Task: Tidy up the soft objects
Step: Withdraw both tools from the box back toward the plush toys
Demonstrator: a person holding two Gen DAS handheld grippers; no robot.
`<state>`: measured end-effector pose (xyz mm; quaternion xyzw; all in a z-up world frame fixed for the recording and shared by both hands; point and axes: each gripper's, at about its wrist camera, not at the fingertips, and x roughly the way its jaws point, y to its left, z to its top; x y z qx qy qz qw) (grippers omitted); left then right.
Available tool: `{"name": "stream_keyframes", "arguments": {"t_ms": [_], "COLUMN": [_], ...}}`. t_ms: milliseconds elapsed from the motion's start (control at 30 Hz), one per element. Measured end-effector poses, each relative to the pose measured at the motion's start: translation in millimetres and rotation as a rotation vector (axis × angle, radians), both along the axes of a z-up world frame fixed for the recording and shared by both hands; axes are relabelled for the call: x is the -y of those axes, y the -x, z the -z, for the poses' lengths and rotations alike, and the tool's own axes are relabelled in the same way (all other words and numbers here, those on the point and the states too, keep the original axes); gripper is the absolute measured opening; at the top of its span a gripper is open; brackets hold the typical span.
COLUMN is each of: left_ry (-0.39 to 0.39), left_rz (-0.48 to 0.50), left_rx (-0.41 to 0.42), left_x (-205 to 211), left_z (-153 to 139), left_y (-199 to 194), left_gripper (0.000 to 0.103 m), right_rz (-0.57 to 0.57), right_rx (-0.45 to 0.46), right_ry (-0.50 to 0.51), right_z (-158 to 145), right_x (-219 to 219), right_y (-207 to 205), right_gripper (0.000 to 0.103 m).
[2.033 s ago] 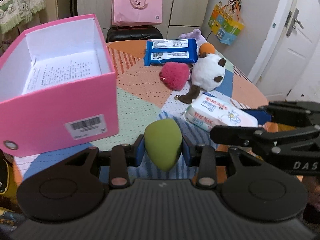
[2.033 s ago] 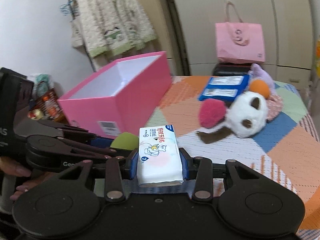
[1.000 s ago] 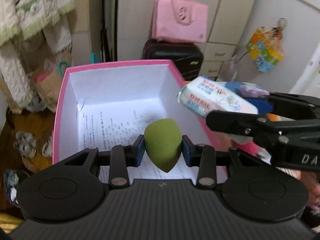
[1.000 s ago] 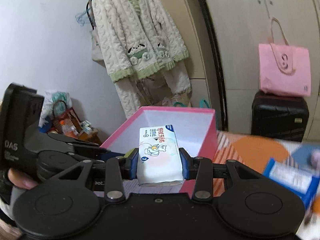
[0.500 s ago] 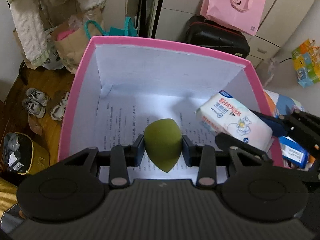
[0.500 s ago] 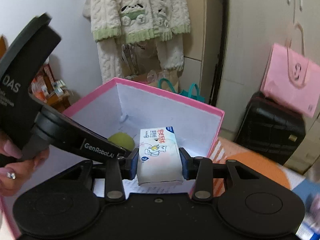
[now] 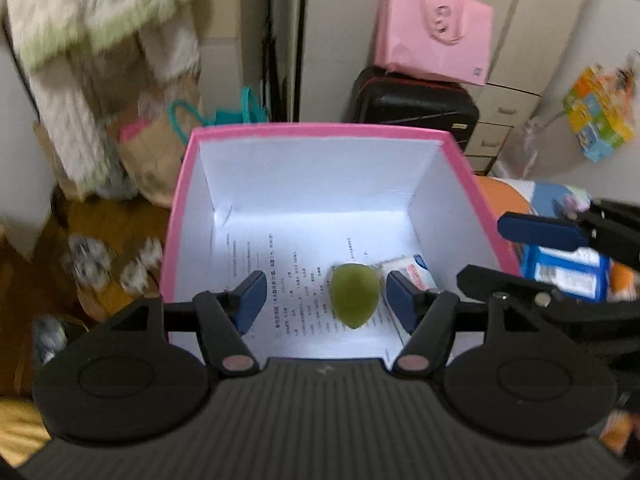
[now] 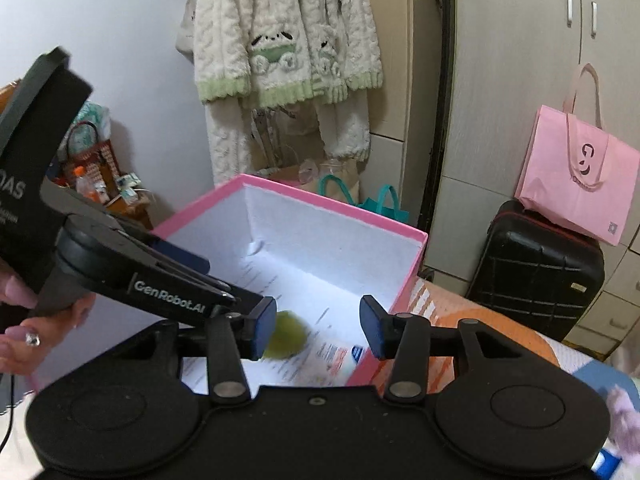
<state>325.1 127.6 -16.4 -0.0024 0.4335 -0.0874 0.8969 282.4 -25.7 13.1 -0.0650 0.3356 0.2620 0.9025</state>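
Observation:
The pink box (image 7: 178, 216) with a white inside stands open below both grippers; it also shows in the right wrist view (image 8: 408, 272). My left gripper (image 7: 326, 300) is open above it. The green egg-shaped sponge (image 7: 354, 296) lies blurred inside the box, free of the pads; it also shows in the right wrist view (image 8: 286, 334). The white tissue pack (image 7: 412, 274) lies in the box beside the sponge, and it shows in the right wrist view (image 8: 340, 358) too. My right gripper (image 8: 318, 328) is open and empty over the box's near right corner.
A printed paper sheet (image 7: 288, 276) lines the box floor. A blue wipes pack (image 7: 568, 268) lies on the patchwork table right of the box. A black suitcase (image 8: 536, 268) with a pink bag (image 8: 576, 184) stands behind. A cream cardigan (image 8: 288, 32) hangs on the wall.
Both grippers opened over the box. The green sponge left the left gripper and the tissue pack left the right gripper; both now lie inside the box.

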Motion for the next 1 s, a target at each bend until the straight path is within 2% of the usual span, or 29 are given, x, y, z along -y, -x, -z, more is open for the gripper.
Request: {"name": "stream_keyframes", "arguments": {"t_ms": [300,567,733,1000], "left_ry": [-0.073,-0.038,-0.024,-0.028], "left_rz": [0.141,0.301,0.375,0.473], "left_rx": [0.135,0.202,0.219,0.251], "left_x": [22.9,47.2,66.9,104.0], "left_z": [-52.6,-73.2,-71.7,-57.5], "left_y": [79.6,151.9,181.5,213.2], "left_gripper": [0.078,0.087,0.087,0.087], "right_rz": [0.004,-0.019,0.029,0.107], "right_rx": [0.011,0.078,0.104,0.080], "right_ry": [-0.035,-0.070,-0.081,-0.071], "right_z": [-41.7,-67.1,-64.4,-32.3], "right_x": [27.4,65.4,91.1,124.2], "right_y": [68.5,150.1,189.4,227.1], "right_gripper": [0.052,0.052,0.053,0.053]}}
